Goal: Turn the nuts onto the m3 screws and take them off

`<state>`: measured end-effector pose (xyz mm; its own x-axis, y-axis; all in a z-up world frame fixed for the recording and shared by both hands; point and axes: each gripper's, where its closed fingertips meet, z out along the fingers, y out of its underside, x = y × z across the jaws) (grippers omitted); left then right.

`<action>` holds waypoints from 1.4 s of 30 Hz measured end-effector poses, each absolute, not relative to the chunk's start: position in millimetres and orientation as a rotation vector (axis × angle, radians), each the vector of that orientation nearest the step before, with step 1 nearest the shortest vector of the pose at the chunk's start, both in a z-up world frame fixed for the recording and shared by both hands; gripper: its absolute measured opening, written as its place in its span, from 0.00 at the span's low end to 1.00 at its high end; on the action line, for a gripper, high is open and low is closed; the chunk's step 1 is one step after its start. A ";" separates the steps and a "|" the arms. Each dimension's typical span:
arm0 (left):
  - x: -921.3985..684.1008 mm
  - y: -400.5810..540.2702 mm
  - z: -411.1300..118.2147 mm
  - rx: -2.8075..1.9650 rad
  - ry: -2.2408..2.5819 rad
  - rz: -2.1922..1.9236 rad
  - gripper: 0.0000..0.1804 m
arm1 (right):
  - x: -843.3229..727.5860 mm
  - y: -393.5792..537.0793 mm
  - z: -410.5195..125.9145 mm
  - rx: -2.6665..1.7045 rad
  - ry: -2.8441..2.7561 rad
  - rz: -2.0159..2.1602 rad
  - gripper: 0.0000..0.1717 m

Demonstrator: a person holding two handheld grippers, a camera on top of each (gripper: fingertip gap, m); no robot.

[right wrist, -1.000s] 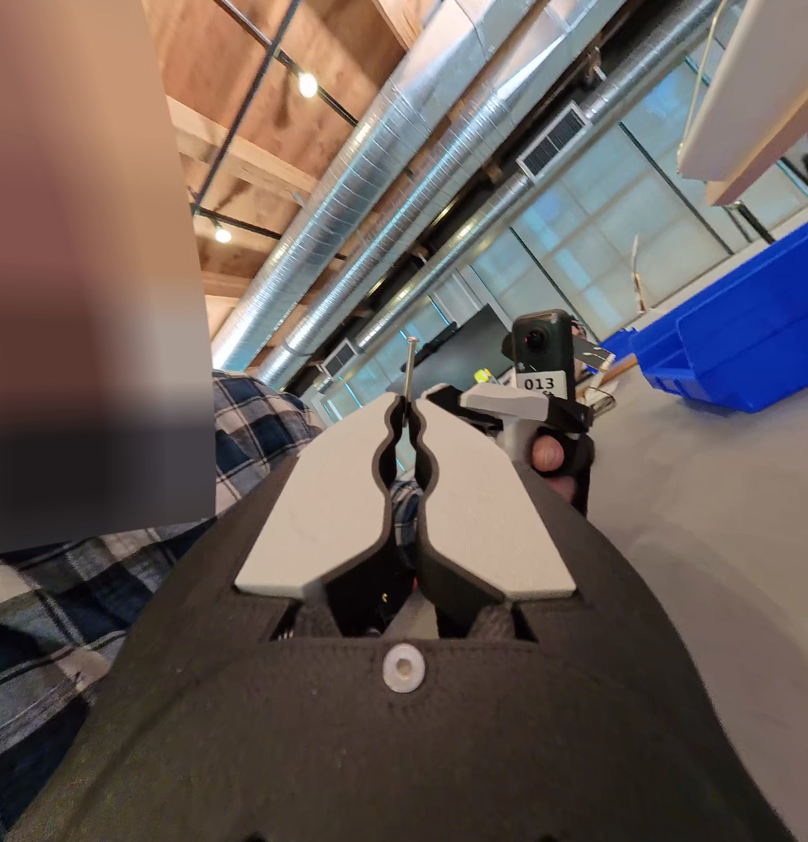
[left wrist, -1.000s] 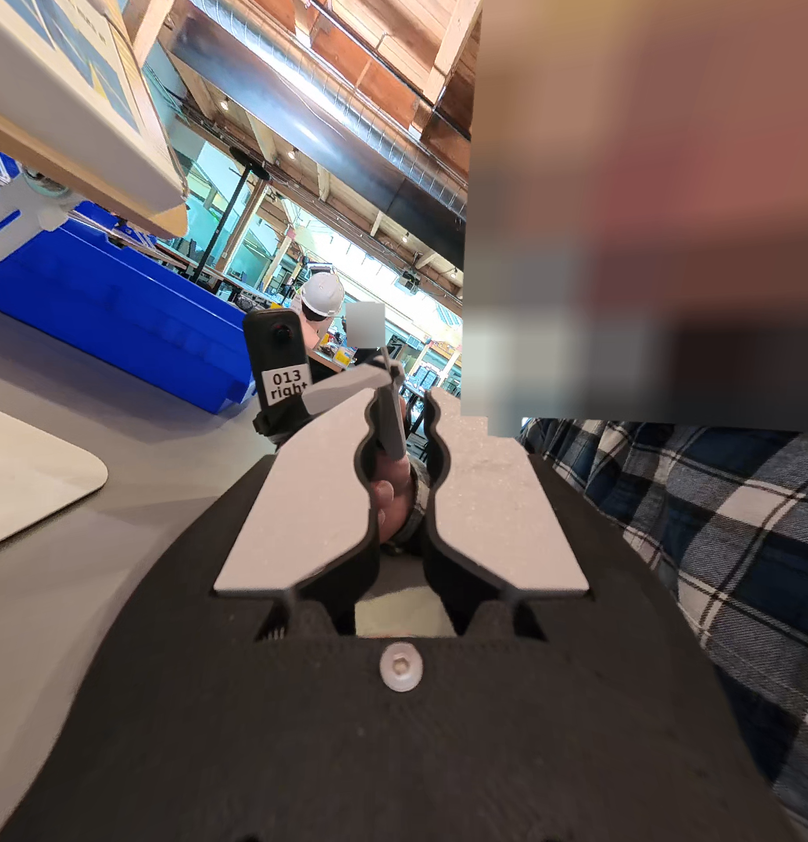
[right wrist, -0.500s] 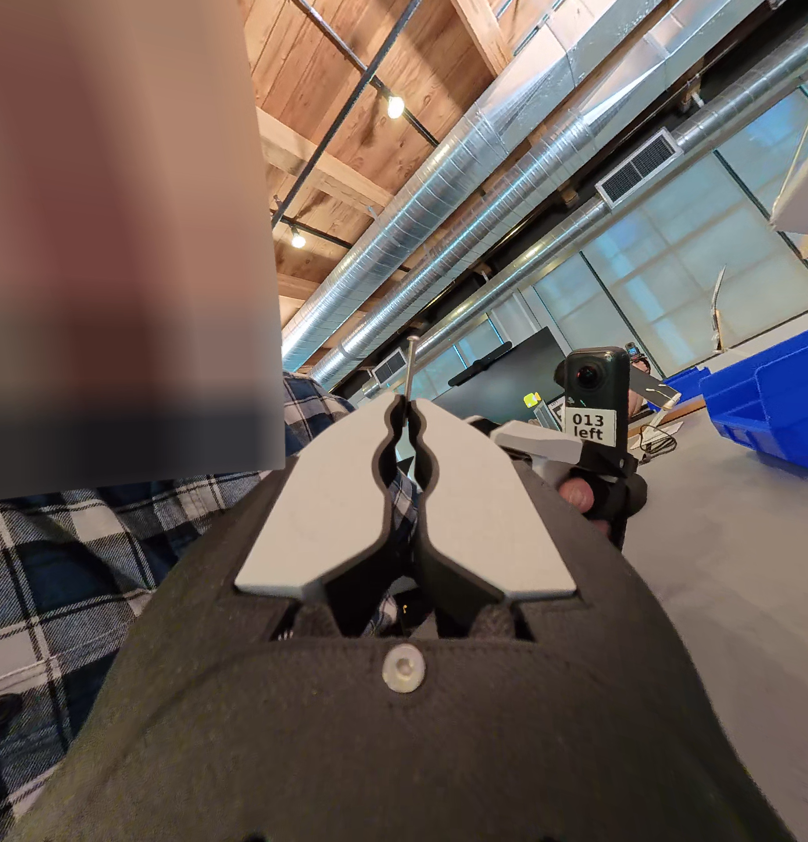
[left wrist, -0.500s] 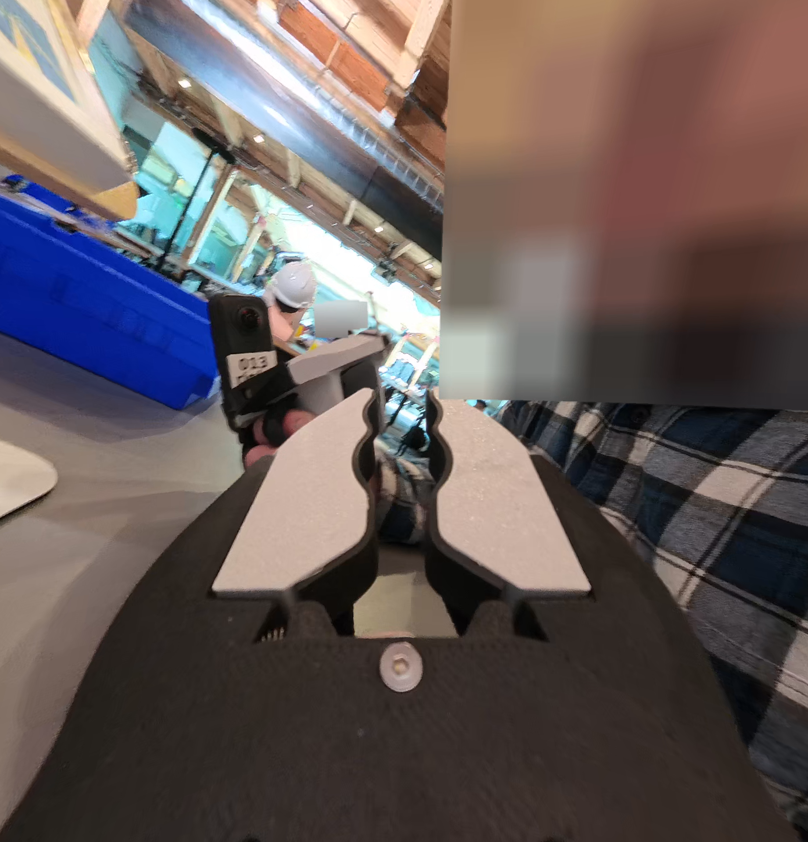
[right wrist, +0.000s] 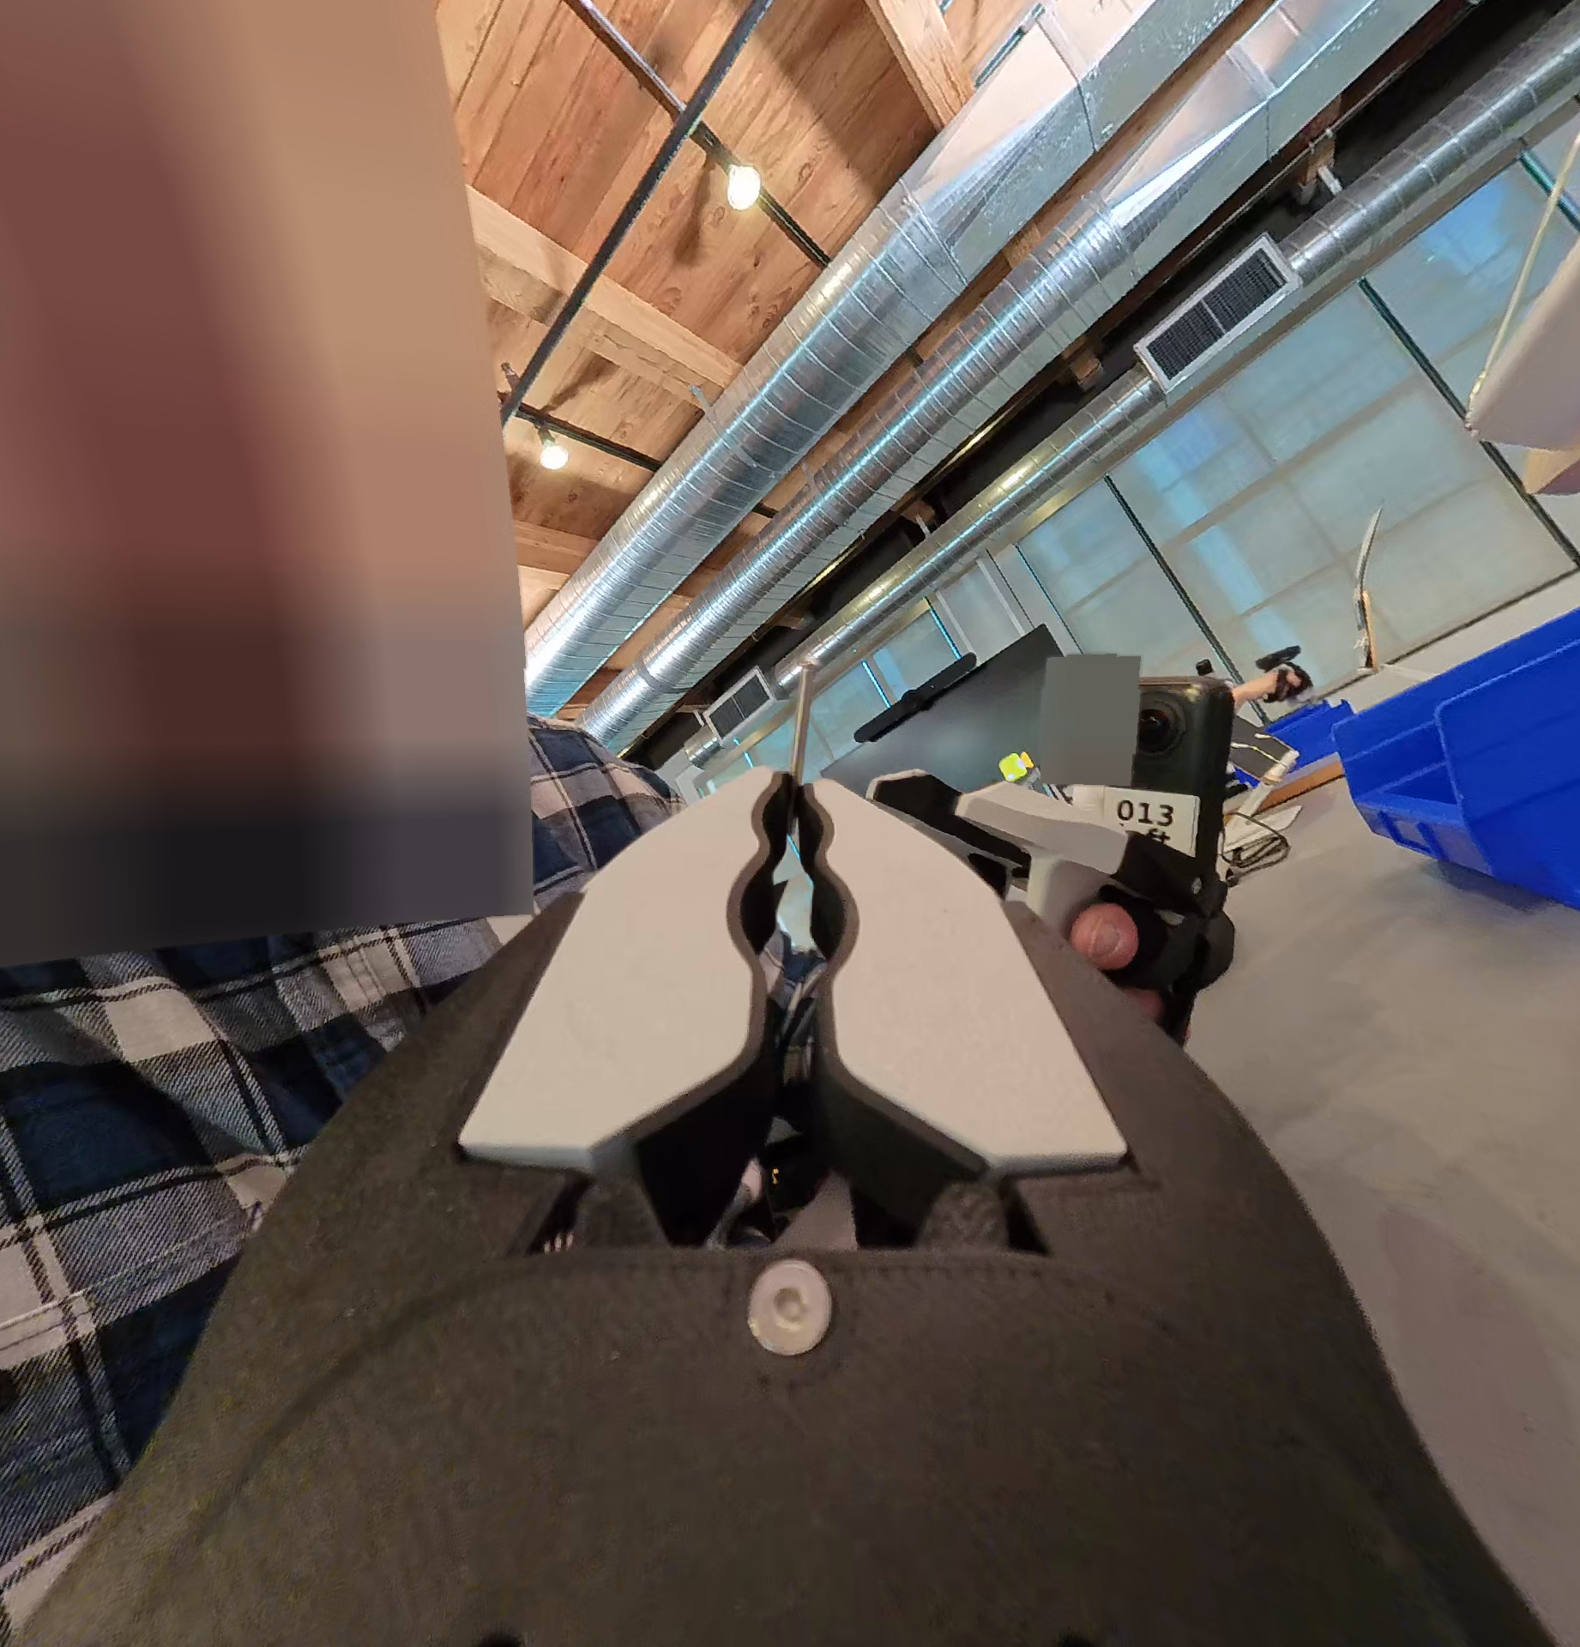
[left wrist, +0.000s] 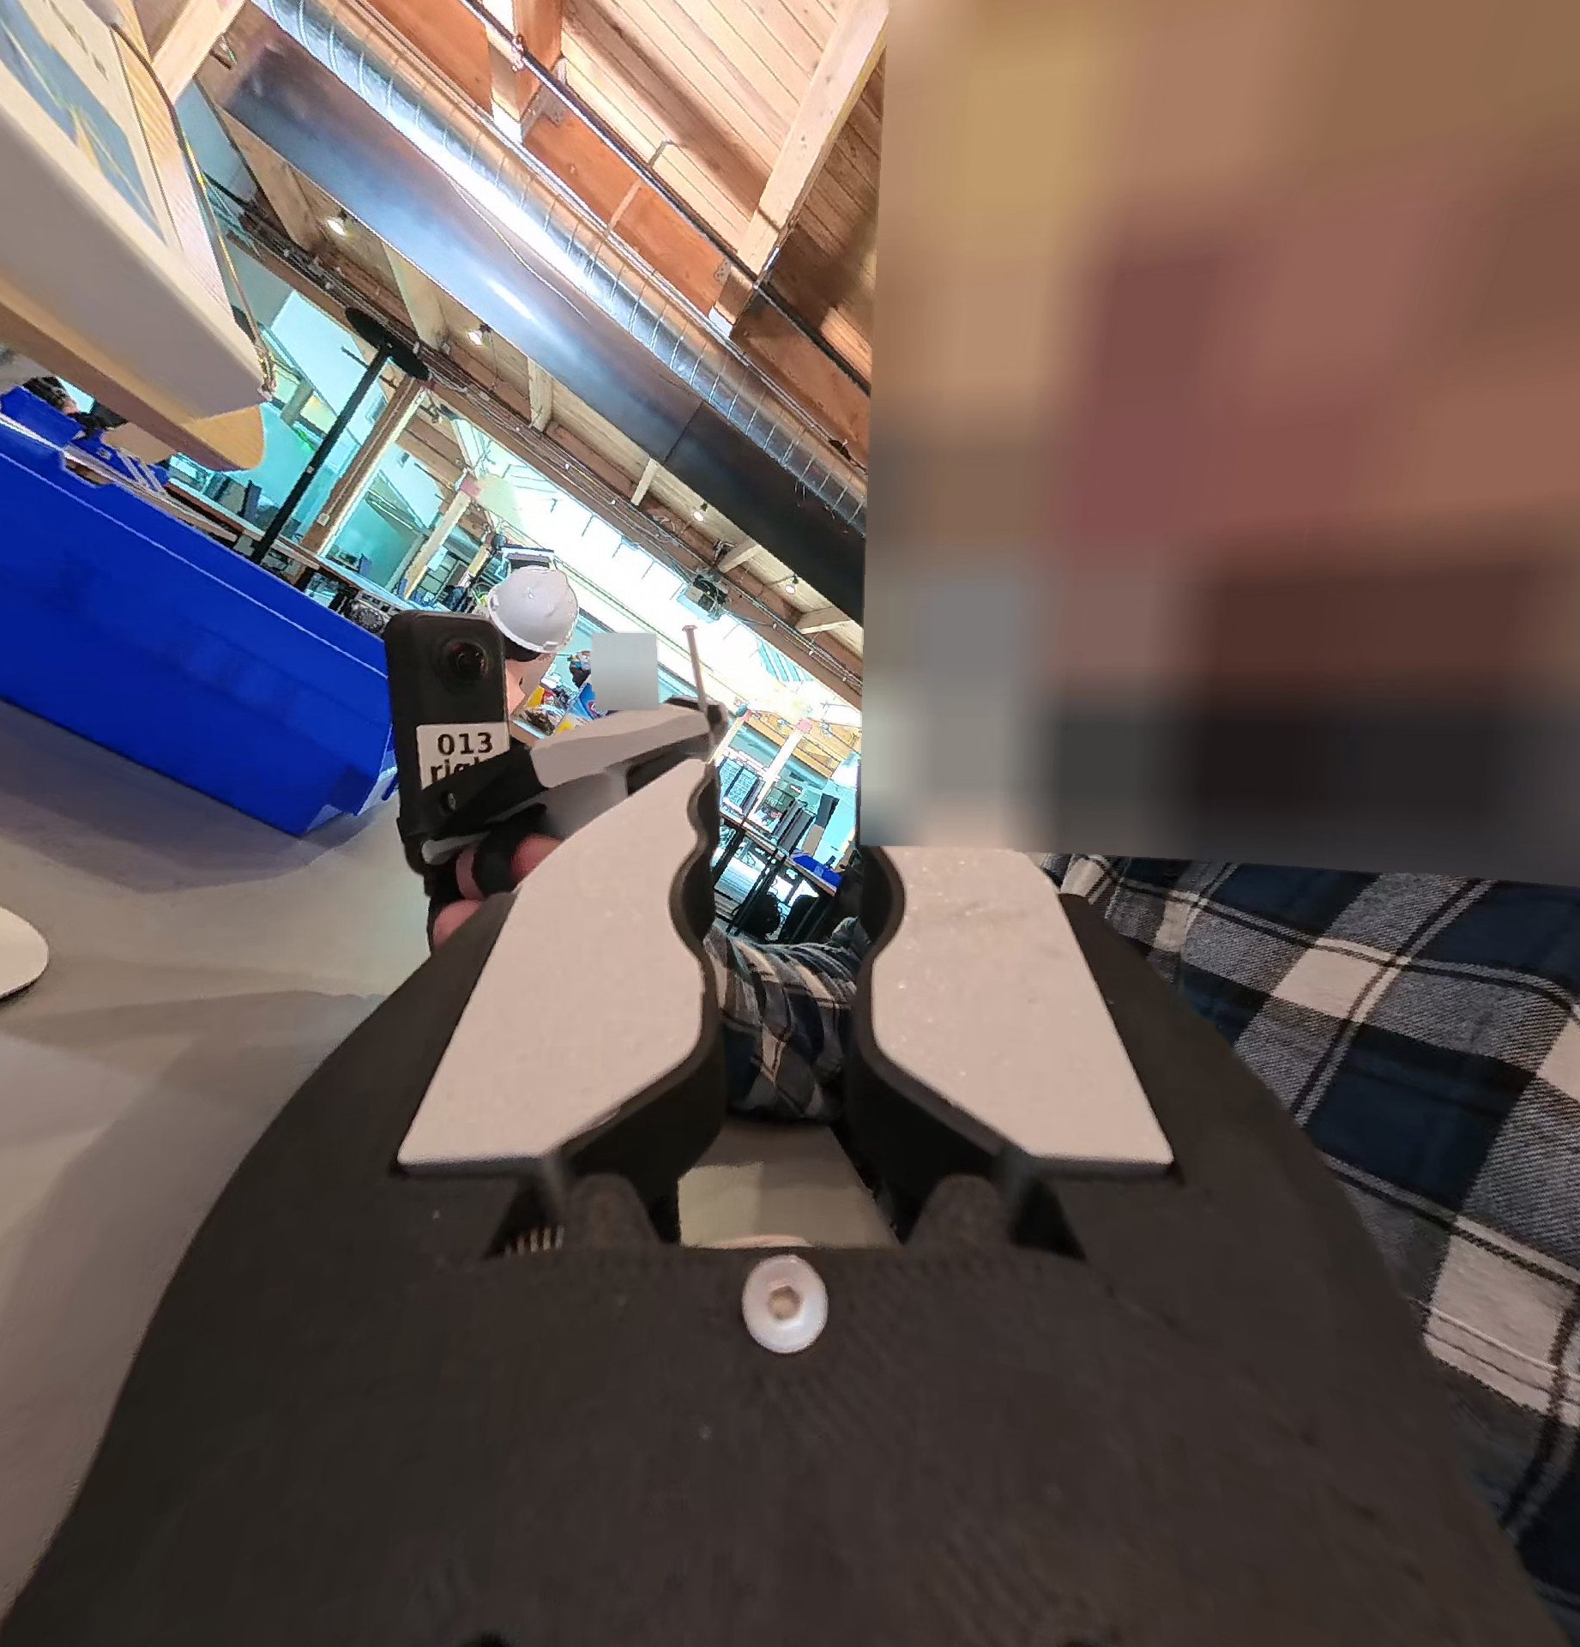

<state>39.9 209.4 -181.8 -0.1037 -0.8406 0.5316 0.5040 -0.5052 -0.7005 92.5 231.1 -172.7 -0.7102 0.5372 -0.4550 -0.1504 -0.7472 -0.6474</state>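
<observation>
The right gripper (right wrist: 794,789) is pinching a thin silver metal nail (right wrist: 802,722) upright — just beside it, the left gripper (left wrist: 791,824) is gaping apart, gripping nothing, near the blue plastic bin (right wrist: 1499,784).

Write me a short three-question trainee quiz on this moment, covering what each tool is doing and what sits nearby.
1. True or false: the right tool is shut on a thin metal nail.
2. The left tool is: A) clamped on a nail, B) open with nothing between its fingers, C) gripping a blue bin.
3. Fill in: the bins on the grey table are ____ in colour.

Key: 1 true, the nail stands up from the closed fingertips. 2 B. 3 blue.
</observation>
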 end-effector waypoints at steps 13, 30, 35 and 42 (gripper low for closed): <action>0.4 194.5 -193.7 -1.385 0.700 -1.340 0.24 | 74.6 232.7 -271.7 -1.580 -1.623 1.348 0.01; -11.3 217.3 -217.2 -1.345 1.282 0.273 0.42 | 77.6 207.3 -323.5 -1.496 -2.051 0.948 0.02; -11.7 219.2 -213.6 -1.306 1.278 0.347 0.43 | 78.7 205.7 -328.1 -1.503 -2.077 0.941 0.02; -15.0 218.3 -208.3 -1.267 1.264 0.393 0.45 | 79.3 205.4 -331.7 -1.515 -2.088 0.937 0.02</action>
